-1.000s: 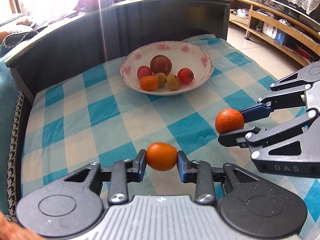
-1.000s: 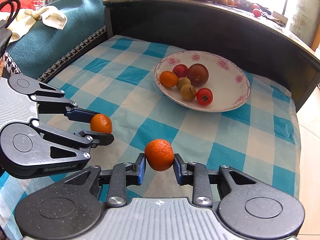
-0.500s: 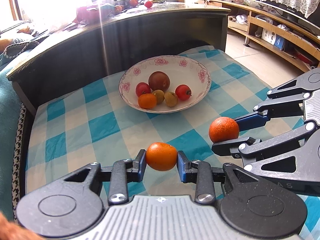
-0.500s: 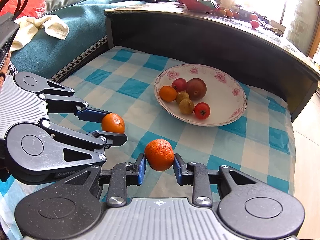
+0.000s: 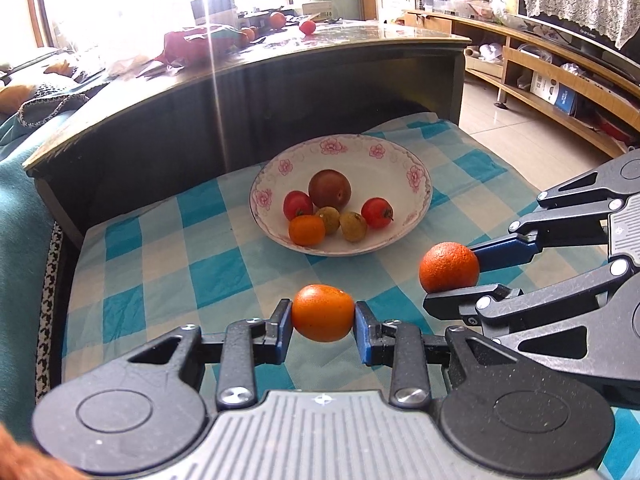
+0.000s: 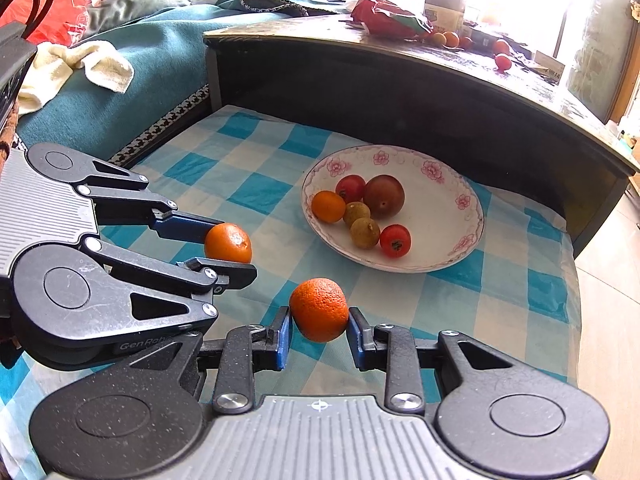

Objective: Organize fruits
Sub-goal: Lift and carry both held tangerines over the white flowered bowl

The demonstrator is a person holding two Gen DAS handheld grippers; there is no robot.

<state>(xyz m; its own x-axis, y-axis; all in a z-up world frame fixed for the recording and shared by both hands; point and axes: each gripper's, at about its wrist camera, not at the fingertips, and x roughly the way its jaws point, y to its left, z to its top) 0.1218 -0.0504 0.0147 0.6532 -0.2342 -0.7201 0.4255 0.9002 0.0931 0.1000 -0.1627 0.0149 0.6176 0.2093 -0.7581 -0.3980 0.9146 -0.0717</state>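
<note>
My left gripper (image 5: 323, 314) is shut on a smooth orange (image 5: 323, 313), held above the blue checked cloth; it also shows in the right wrist view (image 6: 228, 243). My right gripper (image 6: 319, 312) is shut on a rougher, darker orange (image 6: 319, 310), which the left wrist view shows at right (image 5: 449, 267). A white flowered bowl (image 5: 416, 168) ahead of both grippers holds several fruits: a small orange (image 5: 307, 230), two red tomatoes, a dark round fruit (image 5: 329, 189) and two small brown fruits. The bowl also shows in the right wrist view (image 6: 452, 184).
A dark curved table edge (image 5: 248, 92) rises right behind the bowl, with loose fruit and clutter on top. A teal sofa (image 6: 132, 92) with a white towel (image 6: 80, 68) lies left. The cloth's right edge drops to a tiled floor (image 5: 520, 140) near wooden shelves.
Both grippers have lifted and drawn back from the bowl with their oranges still held. The bowl now sits farther away in both views.
</note>
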